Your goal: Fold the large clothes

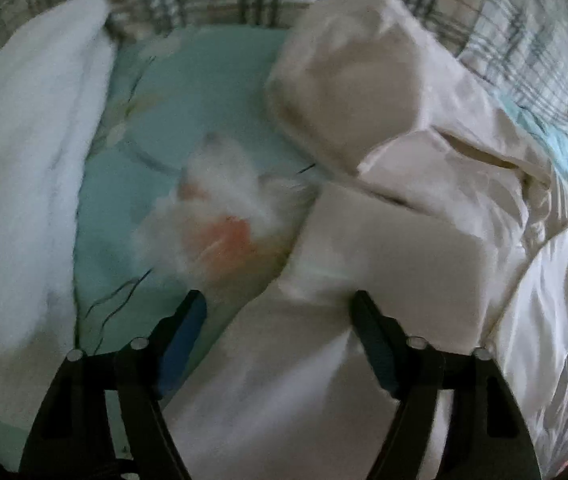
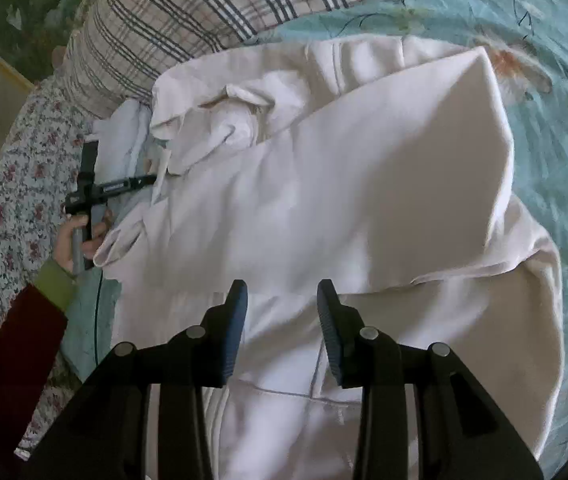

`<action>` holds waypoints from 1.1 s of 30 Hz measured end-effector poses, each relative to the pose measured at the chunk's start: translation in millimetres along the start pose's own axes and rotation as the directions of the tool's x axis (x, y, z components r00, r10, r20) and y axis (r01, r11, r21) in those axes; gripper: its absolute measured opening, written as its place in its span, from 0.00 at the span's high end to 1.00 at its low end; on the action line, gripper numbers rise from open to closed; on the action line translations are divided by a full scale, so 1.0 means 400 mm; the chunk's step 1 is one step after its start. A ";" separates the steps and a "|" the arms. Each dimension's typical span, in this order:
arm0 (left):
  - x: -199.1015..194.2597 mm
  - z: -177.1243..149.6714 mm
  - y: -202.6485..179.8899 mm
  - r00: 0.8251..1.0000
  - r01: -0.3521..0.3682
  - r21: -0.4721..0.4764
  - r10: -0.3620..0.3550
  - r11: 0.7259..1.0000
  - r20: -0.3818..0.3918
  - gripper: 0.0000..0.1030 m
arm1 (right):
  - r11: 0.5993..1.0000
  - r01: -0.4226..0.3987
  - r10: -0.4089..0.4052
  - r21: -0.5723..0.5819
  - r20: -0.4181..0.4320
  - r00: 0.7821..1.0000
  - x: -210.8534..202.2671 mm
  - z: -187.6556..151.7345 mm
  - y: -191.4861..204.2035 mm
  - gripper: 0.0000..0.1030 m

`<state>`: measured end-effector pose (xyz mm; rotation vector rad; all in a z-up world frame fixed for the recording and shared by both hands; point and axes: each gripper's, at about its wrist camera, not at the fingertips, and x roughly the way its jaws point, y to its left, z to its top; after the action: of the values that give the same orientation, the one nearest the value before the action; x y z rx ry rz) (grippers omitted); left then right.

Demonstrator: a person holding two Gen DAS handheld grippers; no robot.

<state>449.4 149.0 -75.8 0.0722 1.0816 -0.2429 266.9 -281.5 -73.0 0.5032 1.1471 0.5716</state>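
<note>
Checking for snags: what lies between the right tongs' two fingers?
Only the cream garment, lying flat beneath the open right tongs; nothing is pinched between them, as the right wrist view shows.

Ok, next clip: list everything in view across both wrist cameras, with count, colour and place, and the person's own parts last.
Garment: one, pale cream, spread on the bed, one panel folded diagonally across it.
Bedsheet: one, teal with a floral print, under the garment.
Plaid bedding: one, beige with dark blue checks, at the head of the bed.
Floral fabric: one, white with small pink flowers, along the bed's left edge in the right wrist view.
White cloth: one, white, left side of the left wrist view.
Left gripper: one, black with blue pads, open, over the garment edge.
Right gripper: one, black with blue pads, open, nothing between its pads.
Hand: one, with a green cuff and dark red sleeve, holding the left gripper's handle.
</note>
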 end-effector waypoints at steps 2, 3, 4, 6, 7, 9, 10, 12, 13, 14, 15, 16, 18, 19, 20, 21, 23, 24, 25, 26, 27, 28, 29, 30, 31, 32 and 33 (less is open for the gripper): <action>-0.010 -0.002 -0.012 0.998 0.060 0.013 -0.060 0.998 0.017 0.55 | 1.000 -0.003 0.004 0.010 -0.009 1.000 0.008 -0.004 -0.001 0.64; -0.016 -0.007 -0.019 0.998 0.049 0.028 -0.050 0.998 0.027 0.64 | 1.000 -0.003 0.003 0.015 -0.011 1.000 0.011 -0.007 0.000 0.64; -0.025 -0.016 -0.028 0.999 0.011 0.054 -0.013 0.998 0.047 0.73 | 1.000 -0.002 0.003 0.018 -0.010 1.000 0.012 -0.010 0.001 0.64; -0.052 -0.039 -0.031 0.997 -0.011 0.054 0.007 0.998 0.076 0.91 | 1.000 -0.004 0.004 0.024 -0.007 1.000 0.011 -0.017 0.002 0.64; -0.077 -0.054 -0.032 0.995 0.000 0.043 -0.004 0.999 0.102 0.91 | 1.000 -0.003 0.003 0.025 -0.004 1.000 0.009 -0.020 0.003 0.64; -0.124 -0.083 -0.028 0.987 0.006 0.016 -0.009 1.000 0.160 0.91 | 1.000 -0.003 0.003 0.027 -0.001 1.000 0.004 -0.027 0.003 0.64; -0.144 -0.092 -0.029 0.983 0.008 0.004 -0.009 1.000 0.181 0.91 | 1.000 -0.004 0.004 0.028 -0.001 1.000 0.003 -0.029 0.002 0.64; -0.186 -0.113 -0.030 0.972 0.012 -0.029 -0.005 1.000 0.236 0.91 | 1.000 -0.007 0.007 0.030 0.000 1.000 -0.001 -0.033 0.003 0.64; -0.200 -0.118 -0.031 0.967 0.015 -0.046 -0.003 0.999 0.253 0.91 | 1.000 -0.009 0.009 0.030 0.000 1.000 -0.002 -0.033 0.004 0.64; -0.219 -0.123 -0.027 0.960 0.026 -0.080 -0.003 0.996 0.279 0.91 | 1.000 -0.009 0.009 0.027 0.001 1.000 -0.006 -0.034 0.008 0.64; -0.230 -0.128 -0.025 0.955 0.038 -0.107 -0.004 0.994 0.295 0.91 | 1.000 -0.010 0.010 0.025 0.005 1.000 -0.010 -0.035 0.011 0.64; -0.237 -0.141 -0.022 0.951 0.051 -0.137 -0.006 0.989 0.309 0.91 | 1.000 -0.015 0.015 0.025 0.012 1.000 -0.016 -0.036 0.015 0.64; -0.254 -0.153 -0.027 0.942 0.079 -0.191 -0.011 0.978 0.334 0.91 | 0.999 -0.027 0.026 0.025 0.024 0.999 -0.027 -0.038 0.022 0.64; -0.264 -0.156 -0.040 0.938 0.093 -0.193 -0.021 0.977 0.345 0.91 | 0.999 -0.032 0.031 0.025 0.029 0.999 -0.031 -0.038 0.026 0.64; -0.269 -0.165 -0.068 0.934 0.097 -0.180 -0.027 0.979 0.356 0.91 | 0.999 -0.038 0.037 0.028 0.034 0.999 -0.032 -0.037 0.029 0.64; -0.271 -0.171 -0.090 0.933 0.090 -0.166 -0.025 0.982 0.359 0.91 | 0.998 -0.048 0.047 0.033 0.035 0.998 -0.031 -0.035 0.032 0.64; -0.261 -0.183 -0.134 0.936 0.091 -0.125 -0.042 0.988 0.350 0.91 | 0.997 -0.064 0.063 0.033 0.034 0.997 -0.022 -0.031 0.042 0.64; -0.248 -0.190 -0.157 0.940 0.091 -0.108 -0.050 0.990 0.337 0.91 | 0.997 -0.067 0.066 0.028 0.032 0.997 -0.018 -0.027 0.050 0.64; -0.233 -0.197 -0.172 0.945 0.090 -0.098 -0.053 0.991 0.324 0.91 | 0.997 -0.073 0.072 0.020 0.032 0.997 -0.015 -0.025 0.057 0.64; -0.220 -0.203 -0.187 0.950 0.094 -0.086 -0.063 0.992 0.307 0.91 | 0.996 -0.085 0.085 0.014 0.031 0.996 -0.012 -0.023 0.066 0.64; -0.208 -0.215 -0.201 0.953 0.098 -0.071 -0.073 0.993 0.294 0.91 | 0.995 -0.098 0.098 0.010 0.031 0.995 -0.011 -0.023 0.072 0.64; -0.199 -0.227 -0.215 0.956 0.096 -0.054 -0.077 0.994 0.284 0.91 | 0.994 -0.105 0.105 0.008 0.032 0.994 -0.010 -0.025 0.075 0.64; -0.188 -0.237 -0.224 0.959 0.092 -0.040 -0.078 0.995 0.273 0.91 | 0.994 -0.106 0.105 0.007 0.034 0.994 -0.009 -0.027 0.078 0.64; -0.178 -0.247 -0.233 0.962 0.088 -0.029 -0.077 0.996 0.262 0.90 | 0.994 -0.105 0.105 0.009 0.033 0.994 -0.007 -0.028 0.078 0.64; -0.166 -0.253 -0.238 0.969 0.078 -0.020 -0.071 0.997 0.239 0.89 | 0.994 -0.107 0.107 0.013 0.030 0.994 -0.005 -0.031 0.075 0.64; -0.158 -0.256 -0.238 0.973 0.064 -0.019 -0.058 0.998 0.221 0.87 | 0.994 -0.106 0.105 0.021 0.025 0.994 -0.002 -0.034 0.071 0.64; -0.154 -0.255 -0.237 0.975 0.055 -0.018 -0.050 0.998 0.215 0.86 | 0.994 -0.103 0.103 0.028 0.020 0.995 0.000 -0.037 0.066 0.64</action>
<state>311.9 84.8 -63.9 -0.0045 0.8721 -0.2790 248.5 -260.3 -61.1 0.5938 1.1173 0.6389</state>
